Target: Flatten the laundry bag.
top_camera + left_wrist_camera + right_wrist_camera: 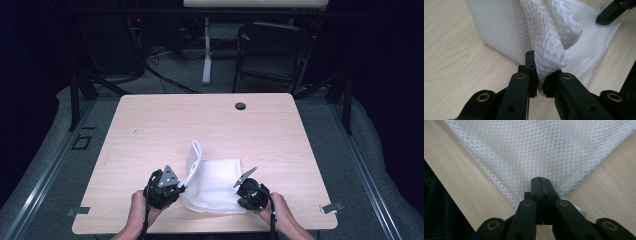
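High view: the white mesh cloth lies on the near half of my wooden table, towards the front edge, roughly midway between the table's sides. Its left portion is lifted and folded over into an upright band that curves away from me; the rest lies flat. My left gripper is at the cloth's near left edge, my right gripper at its near right corner. My hands enter from the bottom, one behind each tool. A small dark round fitting sits in the tabletop near the far edge, well apart from the cloth. Beyond the table stands a black folding chair on the grey floor.

Left gripper view: the jaws of my left gripper are clenched on a bunched fold of the mesh cloth. The fabric rises from between the pads in a thick rolled ridge, with the flat layer spread on the wood behind it. At the top right, the black tip of my other gripper rests at the cloth's far corner.

Right gripper view: the jaws of my right gripper are closed tight together, tips meeting over the corner of the mesh cloth. The corner runs under the tips, and a thin layer appears pinched there. The cloth fans out flat from that point across the table.
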A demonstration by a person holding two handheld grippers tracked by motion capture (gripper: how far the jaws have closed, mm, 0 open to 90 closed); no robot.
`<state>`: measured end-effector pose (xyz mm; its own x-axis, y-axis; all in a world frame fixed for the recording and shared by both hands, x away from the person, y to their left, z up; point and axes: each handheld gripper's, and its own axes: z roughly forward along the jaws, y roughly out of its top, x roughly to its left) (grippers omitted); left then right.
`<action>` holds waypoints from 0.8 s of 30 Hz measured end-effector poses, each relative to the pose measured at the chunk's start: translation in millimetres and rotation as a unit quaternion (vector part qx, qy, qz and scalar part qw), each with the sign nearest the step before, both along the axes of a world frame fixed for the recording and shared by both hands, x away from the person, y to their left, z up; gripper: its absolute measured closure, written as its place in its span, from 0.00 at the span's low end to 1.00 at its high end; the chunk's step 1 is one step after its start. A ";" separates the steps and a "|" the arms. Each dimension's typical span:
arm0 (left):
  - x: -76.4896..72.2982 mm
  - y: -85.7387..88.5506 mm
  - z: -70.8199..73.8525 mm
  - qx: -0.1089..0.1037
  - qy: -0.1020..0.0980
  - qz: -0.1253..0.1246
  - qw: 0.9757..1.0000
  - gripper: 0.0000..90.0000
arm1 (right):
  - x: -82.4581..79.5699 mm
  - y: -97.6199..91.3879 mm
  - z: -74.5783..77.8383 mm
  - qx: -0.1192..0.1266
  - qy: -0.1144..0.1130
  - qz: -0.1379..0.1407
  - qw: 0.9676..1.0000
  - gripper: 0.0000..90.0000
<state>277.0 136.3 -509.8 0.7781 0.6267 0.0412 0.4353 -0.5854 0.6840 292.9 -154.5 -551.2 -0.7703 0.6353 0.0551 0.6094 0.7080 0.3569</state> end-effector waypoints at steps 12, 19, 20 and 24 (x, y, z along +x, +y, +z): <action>4.3 0.1 -7.2 0.011 0.012 0.011 1.000 0.94 | 4.8 -11.9 0.6 -0.008 -0.001 -0.017 1.000 1.00; 10.0 0.2 -15.7 0.009 0.044 0.013 0.999 0.94 | 3.7 -17.0 1.2 -0.010 0.006 -0.025 1.000 1.00; 10.2 0.1 -16.6 0.011 0.047 0.012 0.999 0.94 | 3.9 -18.0 1.1 -0.010 0.005 -0.025 1.000 1.00; 11.3 -0.1 -18.8 0.013 0.057 0.011 0.998 0.94 | 3.8 -19.6 -0.5 0.000 0.000 -0.038 0.999 1.00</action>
